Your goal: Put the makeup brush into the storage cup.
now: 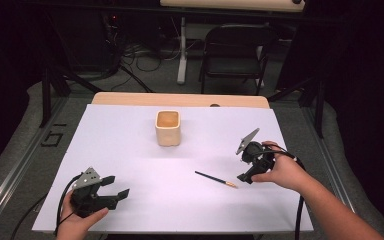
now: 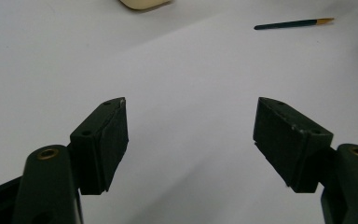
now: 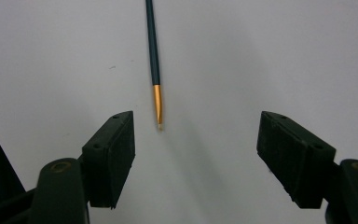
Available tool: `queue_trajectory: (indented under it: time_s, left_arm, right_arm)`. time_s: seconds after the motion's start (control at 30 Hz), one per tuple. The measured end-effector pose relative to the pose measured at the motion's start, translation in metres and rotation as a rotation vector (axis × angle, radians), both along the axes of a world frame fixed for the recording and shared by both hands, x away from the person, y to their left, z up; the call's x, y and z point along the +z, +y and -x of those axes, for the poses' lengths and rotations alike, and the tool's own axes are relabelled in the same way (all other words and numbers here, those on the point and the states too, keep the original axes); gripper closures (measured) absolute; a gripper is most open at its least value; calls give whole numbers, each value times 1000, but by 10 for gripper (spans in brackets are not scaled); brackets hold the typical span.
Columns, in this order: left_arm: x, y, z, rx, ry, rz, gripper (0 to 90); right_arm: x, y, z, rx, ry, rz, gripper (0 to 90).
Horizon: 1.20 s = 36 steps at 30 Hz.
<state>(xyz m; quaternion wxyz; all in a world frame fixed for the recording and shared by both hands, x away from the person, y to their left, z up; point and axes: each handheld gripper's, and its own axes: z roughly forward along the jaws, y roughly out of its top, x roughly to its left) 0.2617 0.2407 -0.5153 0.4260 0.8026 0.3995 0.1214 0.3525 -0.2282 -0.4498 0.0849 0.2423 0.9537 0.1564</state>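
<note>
Now right hand-held gripper (image 3: pixel 196 154) wide apart, just short of brush (image 3: pixel 153 51).

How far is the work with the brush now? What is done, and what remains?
Nothing looks done yet: the brush lies flat on the white sheet, apart from the cup. In hand: the right gripper is open, its jaws pointed at the brush's orange tip, not touching it. The left gripper waits open near the table's front. Left: gripping and lifting the brush, perhaps toward the cup.
</note>
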Motion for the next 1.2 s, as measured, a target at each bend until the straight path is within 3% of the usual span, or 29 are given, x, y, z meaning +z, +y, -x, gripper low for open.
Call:
queue_trajectory:
  time_s: [0.13, 0.17, 0.2, 0.37, 1.13, 1.2]
  left_arm:
    - [0, 0, 0, 0, 1, -1, 267]
    - [0, 0, 0, -1, 1, -2, 267]
    - [0, 0, 0, -3, -1, -3, 267]
    - [0, 0, 0, -1, 1, 3, 267]
    - [-2, 0, -1, -3, 15, 2, 274]
    - [-2, 1, -1, -1, 15, 0, 275]
  right_arm:
    - [-2, 3, -4, 8, -5, -9, 278]
    - [2, 4, -5, 10, 30, 41, 277]
    - [-2, 5, -6, 15, 4, 6, 277]
    - [-3, 10, -13, 20, 28, 49, 281]
    - [-6, 55, -25, 98, 13, 91, 314]
    - [-6, 57, -25, 99, 31, 120, 313]
